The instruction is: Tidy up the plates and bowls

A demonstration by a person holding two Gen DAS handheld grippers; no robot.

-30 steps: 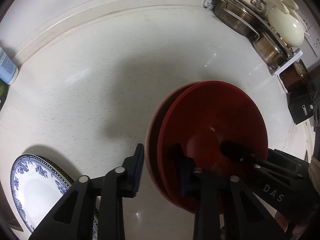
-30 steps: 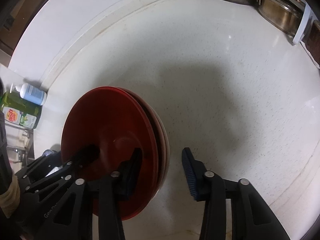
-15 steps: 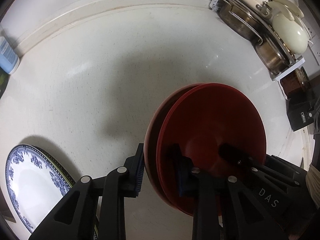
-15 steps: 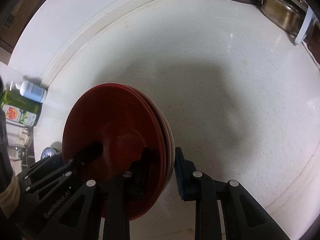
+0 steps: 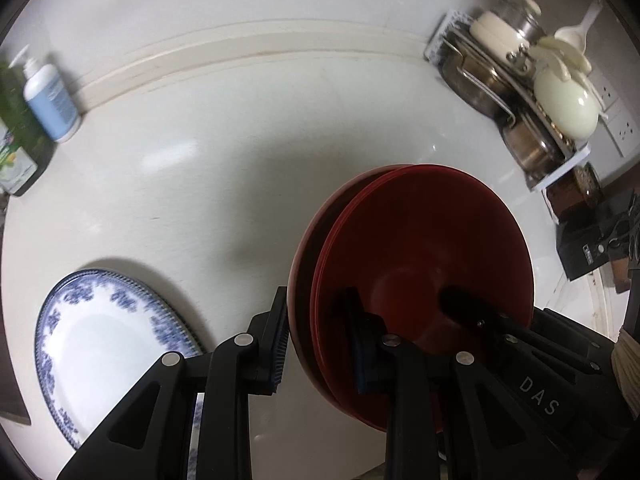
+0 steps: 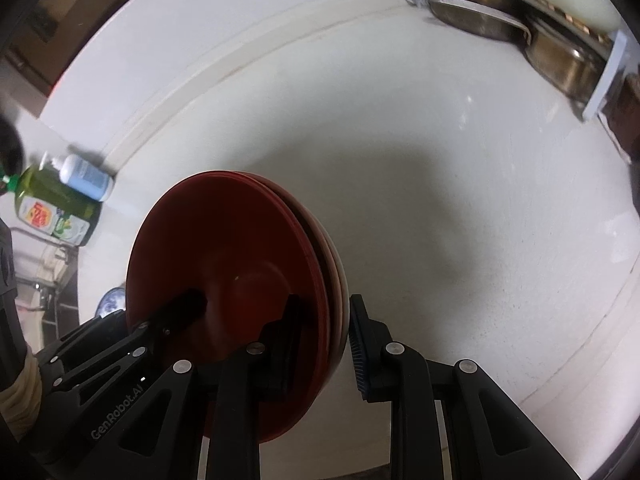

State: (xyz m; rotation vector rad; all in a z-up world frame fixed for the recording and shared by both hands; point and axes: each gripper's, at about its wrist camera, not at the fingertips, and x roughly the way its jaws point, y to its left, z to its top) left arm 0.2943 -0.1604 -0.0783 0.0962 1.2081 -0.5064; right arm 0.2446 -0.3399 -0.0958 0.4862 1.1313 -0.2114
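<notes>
Bowls point(image 5: 424, 264), a nested red stack, are held clear of the counter point(image 5: 240, 128) between two claws, slightly right of centre in the left wrist view and left of centre in the right wrist view. The left gripper point(image 5: 320, 336) is clamped across the stack's left rim, one finger outside and one inside the top bowl. The right gripper point(image 6: 324, 332) is clamped the same way across the opposite rim, its pads pressed on the bowls.

Several risks are judged from this hold. Only thin edges are pinched, so a slip is likely if either hand is tilted or the two hands are drawn apart; the stack would then drop onto the counter. The bowls are only nested, not locked, so an inner bowl could be shaken loose by a jerk. A blue-patterned plate point(image 5: 108, 344) lies at the near left, and it could be struck if the stack is swung low that way. A rack of pots point(image 5: 520, 112) stands at the far right, and bottles point(image 5: 48, 100) at the far left; both could be clipped by a wide carry.
</notes>
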